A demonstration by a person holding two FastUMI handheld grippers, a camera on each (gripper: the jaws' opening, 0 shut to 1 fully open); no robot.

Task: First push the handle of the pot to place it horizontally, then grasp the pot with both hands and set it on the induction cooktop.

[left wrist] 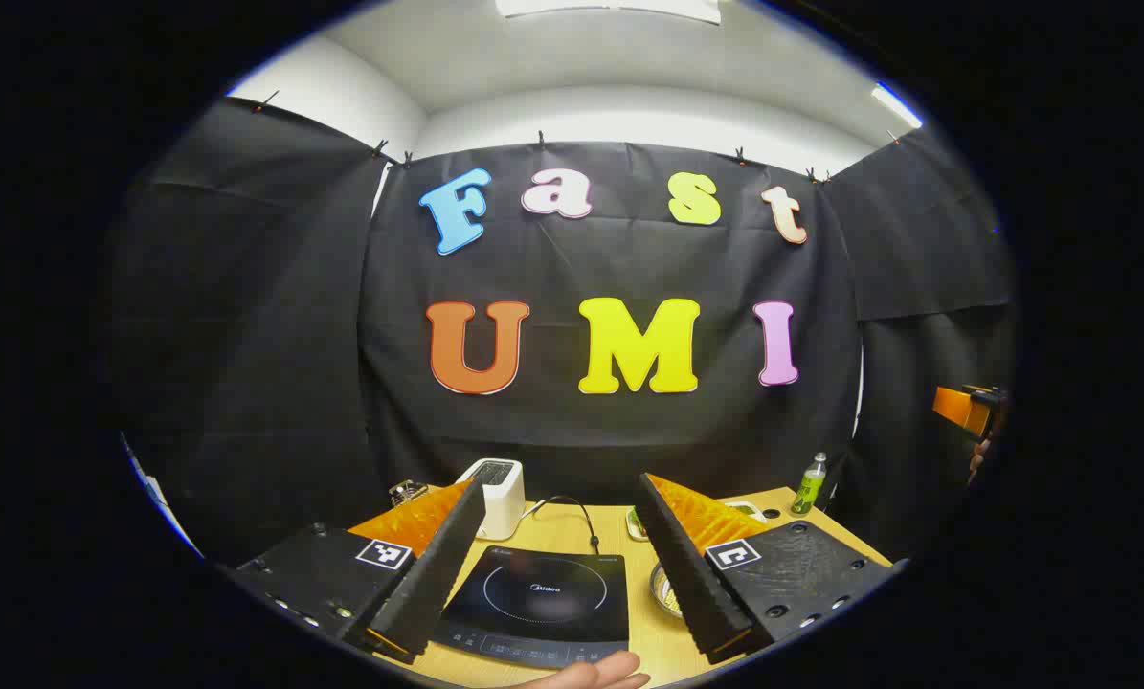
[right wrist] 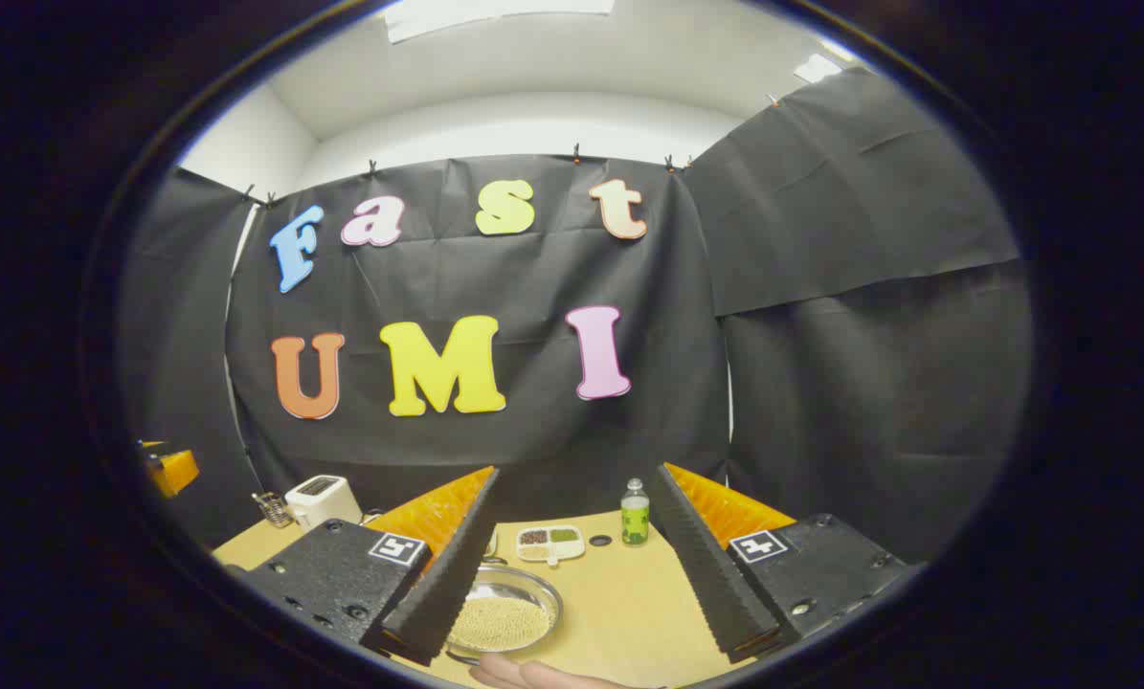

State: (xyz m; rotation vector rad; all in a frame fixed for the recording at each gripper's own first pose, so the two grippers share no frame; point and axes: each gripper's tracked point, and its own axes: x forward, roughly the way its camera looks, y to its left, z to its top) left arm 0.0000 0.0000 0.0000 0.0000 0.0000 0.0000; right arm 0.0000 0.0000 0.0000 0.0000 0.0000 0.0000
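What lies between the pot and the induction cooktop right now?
Nothing but a narrow strip of bare wooden table, seen in the left gripper view; the pot sits just right of the induction cooktop.

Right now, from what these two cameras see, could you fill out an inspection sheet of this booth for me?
Surface: light wooden table.
Job's things: black glass induction cooktop, nothing on it; round metal pot holding pale grains.
Clutter: white toaster, green plastic bottle, small divided dish, wire rack.
Grippers: left gripper open above the cooktop; right gripper open.
Cables: black cord behind the cooktop.
Surroundings: black cloth wall.
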